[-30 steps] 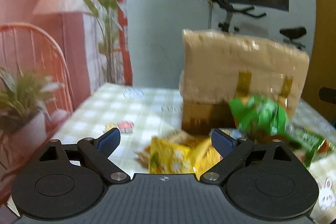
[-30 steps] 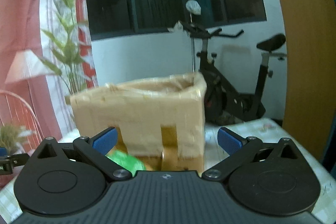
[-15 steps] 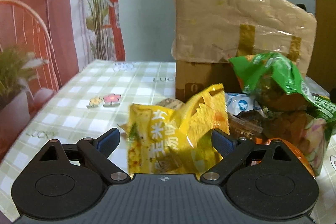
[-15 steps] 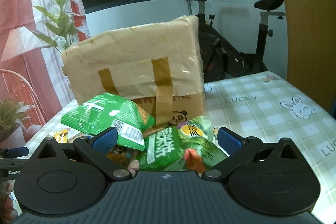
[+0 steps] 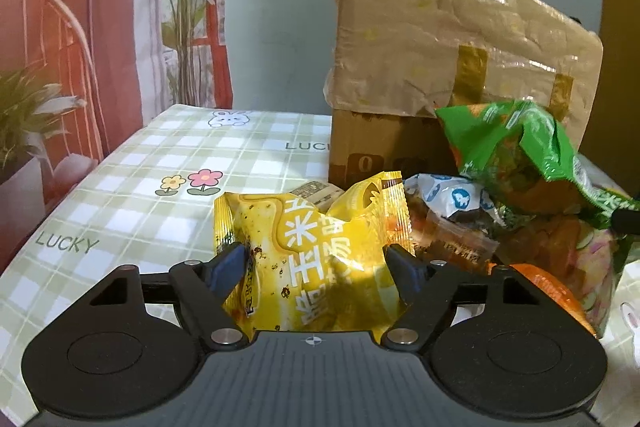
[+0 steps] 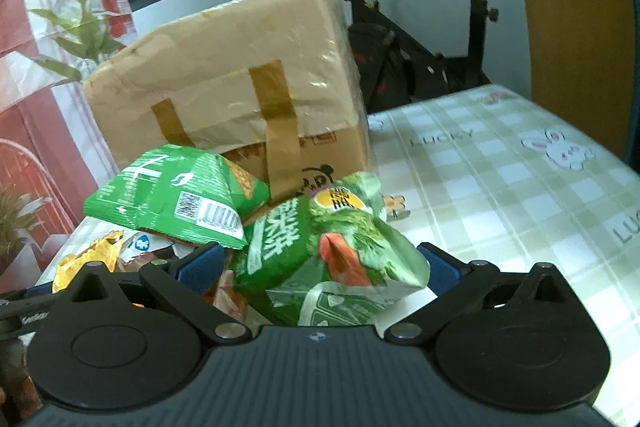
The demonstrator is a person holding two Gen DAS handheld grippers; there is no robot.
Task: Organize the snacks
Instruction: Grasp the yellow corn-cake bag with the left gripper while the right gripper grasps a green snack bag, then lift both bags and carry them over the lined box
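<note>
Yellow foil fills the space between your left gripper's (image 5: 317, 265) blue pads: the yellow snack packet (image 5: 308, 259) sits upright between the two fingers, which press into its sides, so you have hold of that packet. It stands at the near edge of the snack pile on the green checked tablecloth (image 5: 132, 195), just in front of the taped cardboard box (image 5: 452, 63). To its right lie a white-and-blue wrapper (image 5: 452, 199) and a crumpled green bag (image 5: 516, 155) resting on top of the heap, with an orange packet (image 5: 548, 287) low beside your right-hand finger.

Your right gripper (image 6: 318, 265) stands wide, its fingers apart on either side of a green vegetable-print bag (image 6: 332, 251). The right pad looks just clear of the bag's edge; whether the left pad touches anything, you cannot tell from here. That bag lies on the tablecloth (image 6: 500, 187) in front of the cardboard box (image 6: 240, 99), tilted toward you. A second green bag with a barcode (image 6: 176, 203) leans above and left of it, touching the box front. Further left, the yellow packet (image 6: 84, 259) shows at the pile's far side, with the tip of your left gripper (image 6: 24, 301) beside it.

An exercise bike (image 6: 420, 39) stands behind the table, and a potted plant (image 5: 24, 131) sits off the table's left side.
</note>
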